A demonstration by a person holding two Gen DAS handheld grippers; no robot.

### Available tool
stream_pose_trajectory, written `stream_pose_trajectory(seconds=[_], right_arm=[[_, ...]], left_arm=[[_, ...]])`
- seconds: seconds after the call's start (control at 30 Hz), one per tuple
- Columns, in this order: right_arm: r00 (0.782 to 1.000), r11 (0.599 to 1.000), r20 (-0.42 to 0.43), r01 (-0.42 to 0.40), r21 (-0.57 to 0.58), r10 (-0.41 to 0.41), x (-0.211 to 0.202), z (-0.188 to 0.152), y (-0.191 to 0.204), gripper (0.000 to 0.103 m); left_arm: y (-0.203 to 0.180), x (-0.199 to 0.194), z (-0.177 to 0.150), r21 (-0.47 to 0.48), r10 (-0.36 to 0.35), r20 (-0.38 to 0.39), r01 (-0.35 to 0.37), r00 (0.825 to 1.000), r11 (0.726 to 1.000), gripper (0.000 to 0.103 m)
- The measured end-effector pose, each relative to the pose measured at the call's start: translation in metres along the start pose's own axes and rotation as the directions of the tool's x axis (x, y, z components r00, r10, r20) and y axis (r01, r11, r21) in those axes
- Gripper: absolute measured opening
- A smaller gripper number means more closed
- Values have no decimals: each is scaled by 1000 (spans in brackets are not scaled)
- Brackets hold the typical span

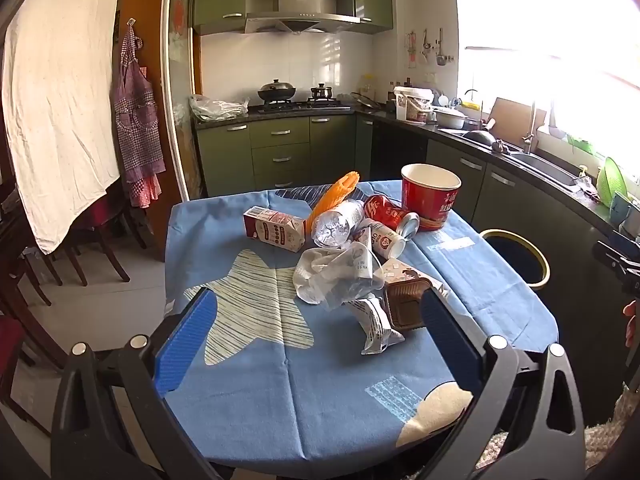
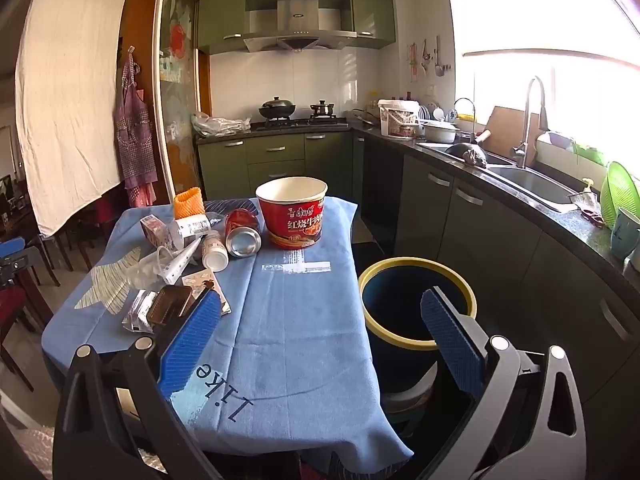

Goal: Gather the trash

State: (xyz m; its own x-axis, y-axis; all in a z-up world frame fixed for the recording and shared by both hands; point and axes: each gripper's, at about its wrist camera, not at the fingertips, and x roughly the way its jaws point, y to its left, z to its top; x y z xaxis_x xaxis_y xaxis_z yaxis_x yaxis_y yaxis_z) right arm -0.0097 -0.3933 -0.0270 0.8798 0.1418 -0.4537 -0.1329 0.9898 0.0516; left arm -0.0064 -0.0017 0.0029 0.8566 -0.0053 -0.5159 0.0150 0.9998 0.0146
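A heap of trash lies on a blue cloth-covered table [image 1: 256, 400]: a red noodle cup [image 1: 430, 196], a crushed red can [image 1: 390, 212], a clear bottle [image 1: 338, 222], a milk carton [image 1: 274, 228], a crumpled plastic bag [image 1: 336, 278], a brown tray [image 1: 406, 306] and a silver wrapper [image 1: 376, 326]. A dark bin with a yellow rim [image 2: 416, 300] stands on the floor right of the table. My left gripper [image 1: 316, 332] is open and empty before the heap. My right gripper [image 2: 320, 332] is open and empty over the table's right edge, near the bin.
Green kitchen cabinets [image 2: 276, 160], a stove with pots [image 2: 296, 114] and a counter with a sink [image 2: 532, 184] run along the back and right. Dark chairs [image 1: 80, 240] stand left of the table under a white sheet [image 1: 60, 100].
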Motion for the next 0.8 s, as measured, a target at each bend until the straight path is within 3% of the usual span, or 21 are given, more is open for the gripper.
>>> stream_pose_trajectory(seconds=[0.8], right_arm=[[1000, 1000, -11, -4, 1, 4, 4, -3, 0, 99]], left_arm=[[0, 10, -5, 10, 2, -11, -2, 1000, 1000, 97]])
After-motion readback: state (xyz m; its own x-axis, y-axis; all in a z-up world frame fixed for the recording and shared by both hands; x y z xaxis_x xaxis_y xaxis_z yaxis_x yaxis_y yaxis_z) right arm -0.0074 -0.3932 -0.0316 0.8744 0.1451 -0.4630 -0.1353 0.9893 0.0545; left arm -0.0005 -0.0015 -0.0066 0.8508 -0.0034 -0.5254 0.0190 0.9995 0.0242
